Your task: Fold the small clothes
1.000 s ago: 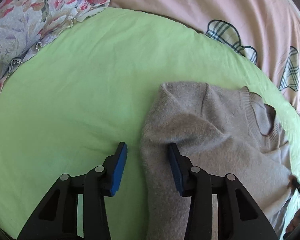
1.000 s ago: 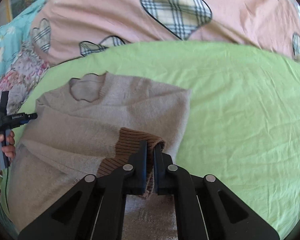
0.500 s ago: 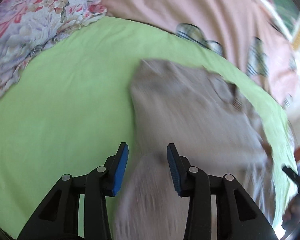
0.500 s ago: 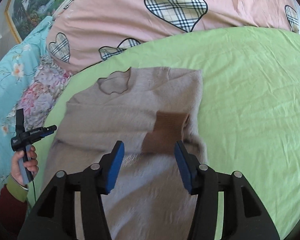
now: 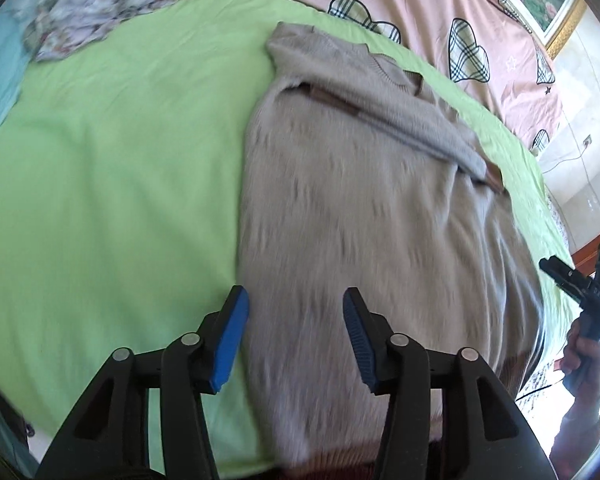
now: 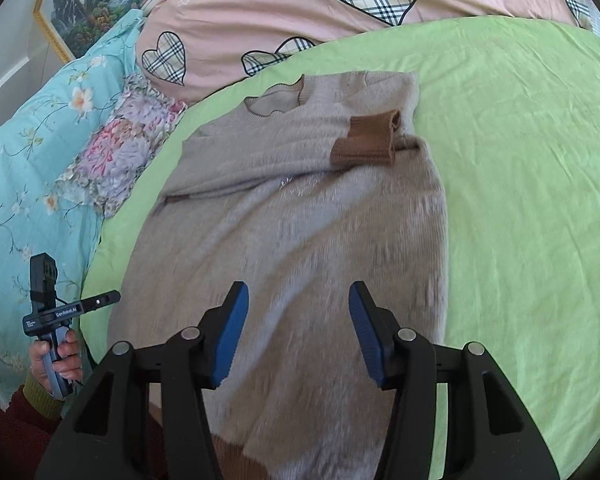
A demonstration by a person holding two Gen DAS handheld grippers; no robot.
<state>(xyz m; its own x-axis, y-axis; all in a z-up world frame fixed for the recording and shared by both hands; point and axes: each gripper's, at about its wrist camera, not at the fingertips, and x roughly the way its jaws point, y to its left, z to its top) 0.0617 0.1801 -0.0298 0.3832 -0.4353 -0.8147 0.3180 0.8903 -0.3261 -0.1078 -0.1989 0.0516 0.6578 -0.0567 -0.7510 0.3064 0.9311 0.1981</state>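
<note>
Green sheet (image 6: 520, 160) covers the bed. Nearest, the right gripper (image 6: 296, 334) and left gripper (image 5: 294, 338) hover with fingers spread wide, holding nothing. Beyond lies the sweater (image 6: 300, 220), sleeves folded across its chest. Farthest, a pink quilt (image 6: 280, 12).

Both tools were held with jaws spread wide and empty: the left tool (image 5: 295, 332) and the right tool (image 6: 296, 330).

fuzzy knit sweater (image 6: 300, 220) lies on smooth matt cloth sheet (image 6: 520, 160).
</note>
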